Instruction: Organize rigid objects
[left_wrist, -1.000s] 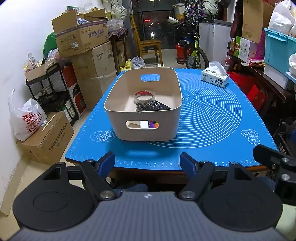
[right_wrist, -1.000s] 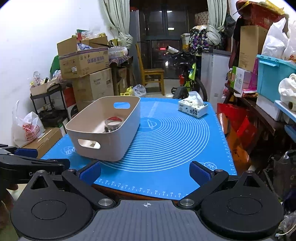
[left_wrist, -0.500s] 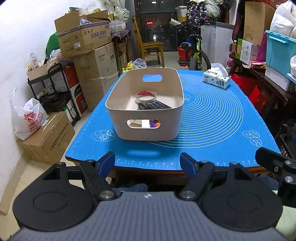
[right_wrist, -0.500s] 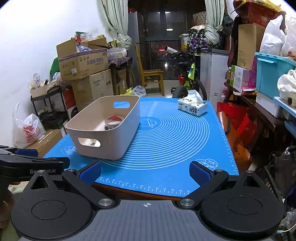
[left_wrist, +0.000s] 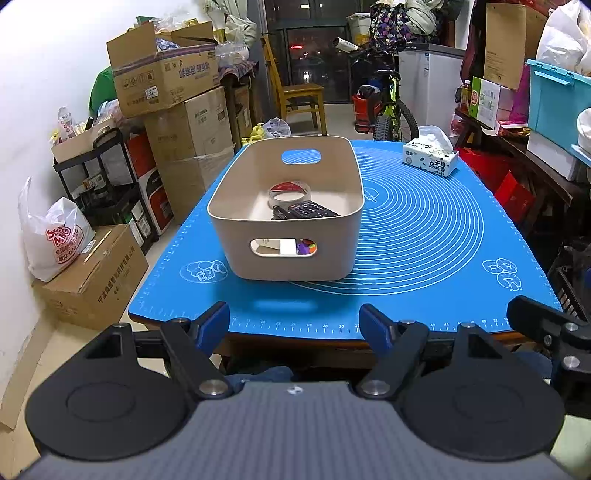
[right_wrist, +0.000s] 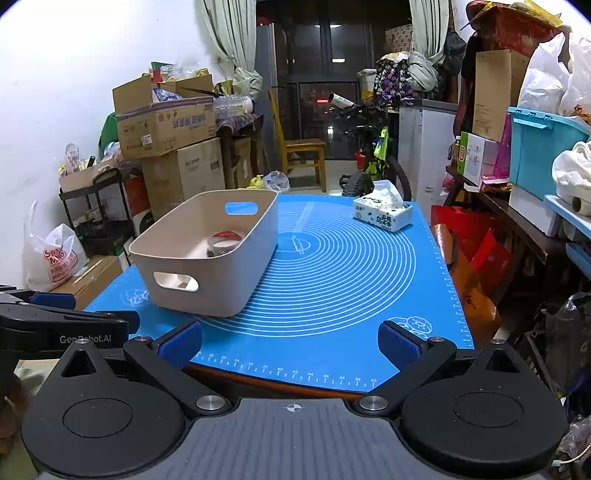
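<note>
A beige plastic bin (left_wrist: 243, 206) (right_wrist: 221, 273) stands on the blue mat (left_wrist: 424, 236) (right_wrist: 332, 266), left of centre. Inside lie a roll of clear tape (left_wrist: 289, 192) (right_wrist: 224, 242), a black remote (left_wrist: 312, 210) and some small coloured items seen through the front handle slot (left_wrist: 306, 246). My left gripper (left_wrist: 293, 325) is open and empty, held off the near table edge in front of the bin. My right gripper (right_wrist: 290, 343) is open and empty, near the front edge, right of the bin.
A tissue box (left_wrist: 430, 157) (right_wrist: 384, 214) sits at the mat's far right. Stacked cardboard boxes (left_wrist: 173, 110) and a trolley stand left of the table. A bicycle (left_wrist: 384, 107), a chair and shelves with a teal crate (right_wrist: 543, 147) lie behind and right.
Both grippers have drifted slightly, with the view shifting a little; the jaws stay open and empty. The bin and its contents have not moved.
</note>
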